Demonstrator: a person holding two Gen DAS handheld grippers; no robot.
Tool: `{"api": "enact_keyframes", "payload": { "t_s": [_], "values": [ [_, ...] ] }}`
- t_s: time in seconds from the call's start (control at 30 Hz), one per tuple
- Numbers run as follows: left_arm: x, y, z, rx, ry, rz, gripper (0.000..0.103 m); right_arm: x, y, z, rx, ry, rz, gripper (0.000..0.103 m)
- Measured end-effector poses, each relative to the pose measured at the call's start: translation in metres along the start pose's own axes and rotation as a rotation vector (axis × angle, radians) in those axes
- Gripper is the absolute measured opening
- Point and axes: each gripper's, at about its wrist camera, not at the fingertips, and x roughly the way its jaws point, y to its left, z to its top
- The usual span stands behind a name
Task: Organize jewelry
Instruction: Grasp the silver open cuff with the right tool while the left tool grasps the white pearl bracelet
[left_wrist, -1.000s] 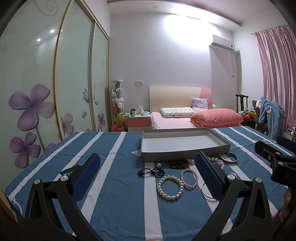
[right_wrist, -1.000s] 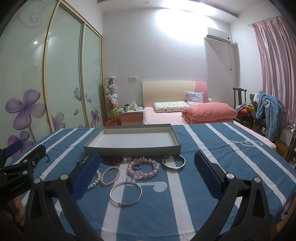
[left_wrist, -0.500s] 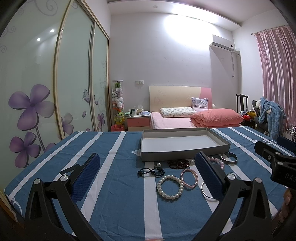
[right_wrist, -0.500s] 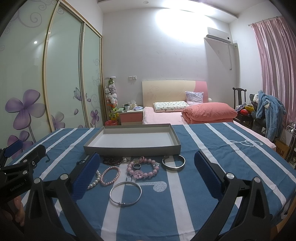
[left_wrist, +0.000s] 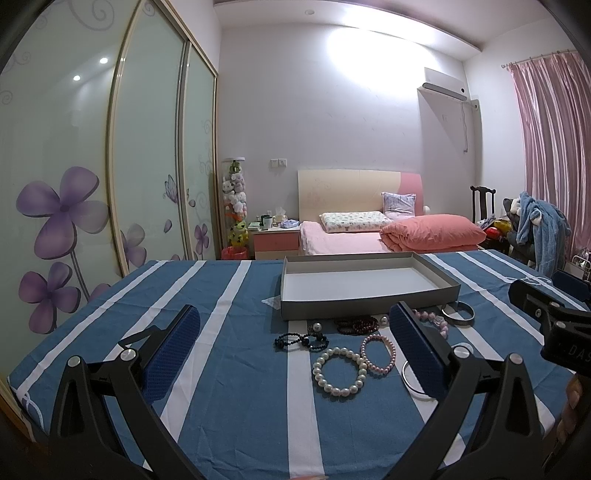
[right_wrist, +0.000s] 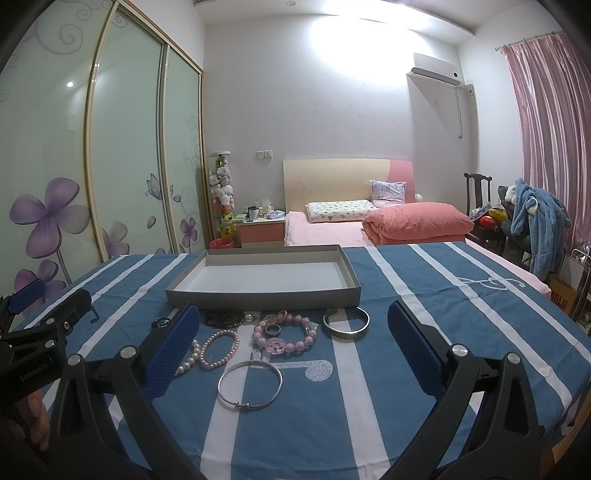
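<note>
A shallow grey tray (left_wrist: 365, 308) (right_wrist: 258, 297) with a white floor lies on the blue striped cloth, holding nothing. In front of it lie bracelets: white pearls (left_wrist: 340, 370), small pink pearls (left_wrist: 377, 352) (right_wrist: 218, 349), black beads (left_wrist: 301, 341), dark red beads (left_wrist: 357, 325), a large pink bead bracelet (right_wrist: 286, 334) with a ring (right_wrist: 273, 329) inside it, a thin silver bangle (right_wrist: 250, 384) and a wide silver cuff (right_wrist: 346, 326). My left gripper (left_wrist: 295, 354) is open and empty above the cloth, short of the pearls. My right gripper (right_wrist: 293, 350) is open and empty, over the bangle.
The table's blue and white striped cloth (right_wrist: 424, 295) runs to edges at left and right. Behind it are a pink bed (left_wrist: 391, 232), a nightstand (left_wrist: 277, 240), sliding wardrobe doors (left_wrist: 92, 184) at left, and a chair with clothes (right_wrist: 532, 221) at right.
</note>
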Motion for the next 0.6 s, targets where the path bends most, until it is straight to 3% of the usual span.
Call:
{"api": "enact_keyframes", "payload": {
  "t_s": [0.3, 0.6],
  "values": [
    [0.008, 0.001, -0.011, 0.007, 0.033, 0.013, 0.101, 0.012, -0.006, 0.000, 0.007, 0.026, -0.009, 0.099],
    [0.044, 0.010, -0.014, 0.001, 0.167, 0.008, 0.101, 0.070, -0.034, -0.004, 0.045, 0.214, -0.068, 0.099]
  ]
}}
